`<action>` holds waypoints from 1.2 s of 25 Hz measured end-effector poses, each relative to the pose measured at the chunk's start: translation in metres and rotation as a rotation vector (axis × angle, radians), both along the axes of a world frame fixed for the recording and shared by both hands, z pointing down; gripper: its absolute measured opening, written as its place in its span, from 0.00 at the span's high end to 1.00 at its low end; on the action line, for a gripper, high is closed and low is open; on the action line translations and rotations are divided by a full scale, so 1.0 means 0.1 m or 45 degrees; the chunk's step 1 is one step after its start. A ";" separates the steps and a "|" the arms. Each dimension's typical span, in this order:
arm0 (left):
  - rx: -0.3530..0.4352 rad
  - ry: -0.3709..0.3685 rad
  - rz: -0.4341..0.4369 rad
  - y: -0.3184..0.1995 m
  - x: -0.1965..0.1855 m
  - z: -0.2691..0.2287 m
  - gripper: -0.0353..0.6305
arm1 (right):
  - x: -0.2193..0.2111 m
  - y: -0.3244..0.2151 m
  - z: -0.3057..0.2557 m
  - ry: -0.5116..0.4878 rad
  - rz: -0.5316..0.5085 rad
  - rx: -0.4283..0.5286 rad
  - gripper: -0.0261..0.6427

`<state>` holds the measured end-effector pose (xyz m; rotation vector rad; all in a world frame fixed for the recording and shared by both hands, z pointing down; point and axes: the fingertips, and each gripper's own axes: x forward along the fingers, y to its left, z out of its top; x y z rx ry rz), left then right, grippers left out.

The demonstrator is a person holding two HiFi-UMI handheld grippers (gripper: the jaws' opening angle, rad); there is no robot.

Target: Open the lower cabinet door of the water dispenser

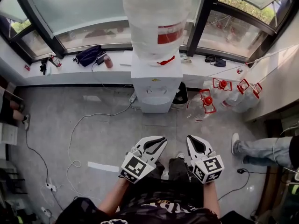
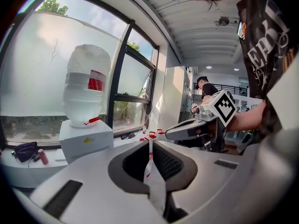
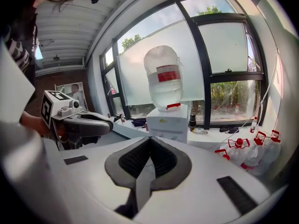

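Observation:
The white water dispenser (image 1: 156,85) stands against the window ledge with a large wrapped bottle (image 1: 156,17) on top. Its lower cabinet door (image 1: 155,105) is seen steeply from above and looks closed. Both grippers hover over the floor well short of it, side by side, and point toward it. My left gripper (image 1: 163,139) is shut with nothing in it, and so is my right gripper (image 1: 190,138). The left gripper view shows the dispenser (image 2: 86,141) off to the left beyond the shut left gripper (image 2: 150,143). In the right gripper view the dispenser (image 3: 167,122) stands straight ahead of the right gripper (image 3: 149,139).
Several empty water bottles with red handles (image 1: 219,94) stand right of the dispenser, with a black bin (image 1: 180,97) beside it. A person's leg and shoe (image 1: 252,148) are at the right. Cables (image 1: 79,125) and a power strip (image 1: 51,187) lie on the floor at left. A black bag (image 1: 88,54) sits on the ledge.

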<state>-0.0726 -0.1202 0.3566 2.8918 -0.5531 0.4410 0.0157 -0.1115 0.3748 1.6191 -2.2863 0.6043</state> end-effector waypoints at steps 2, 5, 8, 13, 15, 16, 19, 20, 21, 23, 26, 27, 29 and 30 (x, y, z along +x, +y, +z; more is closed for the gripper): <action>-0.012 -0.006 0.008 -0.02 0.06 0.05 0.91 | 0.08 -0.05 0.02 0.002 -0.001 -0.003 0.94; -0.020 -0.009 -0.001 -0.09 0.14 0.09 0.91 | 0.20 -0.19 0.07 0.006 -0.011 -0.006 0.94; -0.024 -0.018 -0.036 -0.22 0.23 0.15 0.91 | 0.33 -0.38 0.16 0.025 -0.050 0.001 0.94; -0.020 -0.051 -0.109 -0.54 0.45 0.25 0.91 | 0.58 -0.81 0.40 0.087 -0.158 0.009 0.94; -0.010 -0.078 -0.126 -0.67 0.57 0.31 0.91 | 0.71 -0.98 0.55 0.095 -0.198 0.009 0.93; -0.001 -0.097 -0.128 -0.73 0.63 0.36 0.91 | 0.78 -1.07 0.65 0.097 -0.213 0.006 0.93; 0.035 -0.178 -0.109 -0.89 0.83 0.57 0.91 | 1.00 -1.33 1.04 0.114 -0.243 -0.024 0.93; 0.048 -0.207 -0.098 -0.93 0.89 0.64 0.91 | 1.06 -1.40 1.19 0.124 -0.250 -0.040 0.93; 0.056 -0.230 -0.091 -0.98 0.95 0.73 0.91 | 1.13 -1.48 1.34 0.137 -0.256 -0.056 0.93; 0.045 -0.258 -0.093 -1.09 1.08 0.94 0.91 | 1.24 -1.64 1.64 0.160 -0.264 -0.082 0.92; 0.043 -0.310 -0.101 -1.33 1.27 1.29 0.91 | 1.38 -1.89 2.16 0.141 -0.262 -0.116 0.92; 0.044 -0.311 -0.108 -1.42 1.35 1.41 0.91 | 1.43 -1.96 2.36 0.129 -0.261 -0.135 0.92; 0.027 -0.282 -0.125 -1.57 1.49 1.64 0.91 | 1.51 -2.07 2.74 0.101 -0.257 -0.169 0.90; 0.019 -0.273 -0.128 -1.64 1.56 1.75 0.91 | 1.53 -2.12 2.93 0.084 -0.257 -0.183 0.90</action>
